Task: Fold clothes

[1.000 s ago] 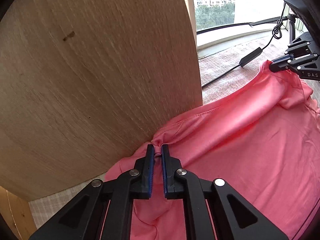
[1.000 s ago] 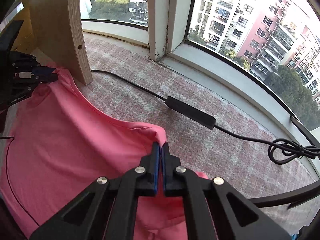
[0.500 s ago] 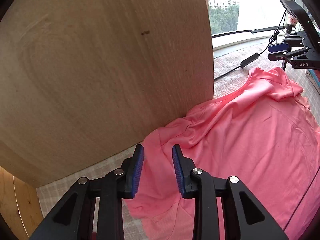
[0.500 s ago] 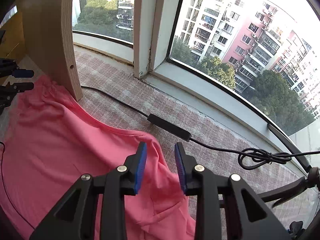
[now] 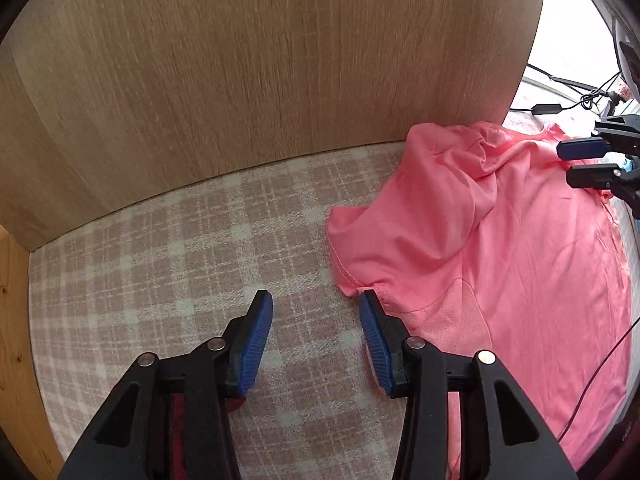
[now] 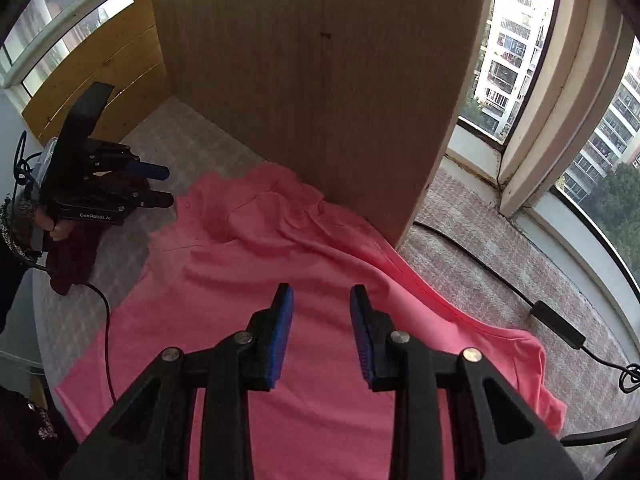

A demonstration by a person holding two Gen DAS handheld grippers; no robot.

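Left wrist view shows the left gripper [image 5: 316,312] over the checked cloth surface [image 5: 180,248], with nothing between its blue pads. Its jaws are opening at this moment, and the pink shirt [image 5: 500,248] is seen at about 3 o'clock from them; only the sleeve hem lies just beside the right-hand pad, and whether it touches cannot be told. The shirt is spread flat on the surface, and its upper edge is bunched against the wooden panel [image 5: 260,72] at 12 o'clock. It is judged that the panel prevents the shirt from lying fully open there, so a crease is formed along its foot.

In the right wrist view the right gripper [image 6: 322,320] is held above the body of the shirt, jaws apart and empty. The pink fabric is seen below and around it, from 9 o'clock to 4 o'clock. At 9 o'clock the other gripper is seen, gripped by a hand [image 6: 52,224], beside the far sleeve. A black cable [image 6: 520,292] with its adapter is laid at 3 o'clock, apart from the shirt.

Both grippers are judged to be free so that new grasp points can be chosen for a fold. The sleeve near the left gripper appears a likely one.
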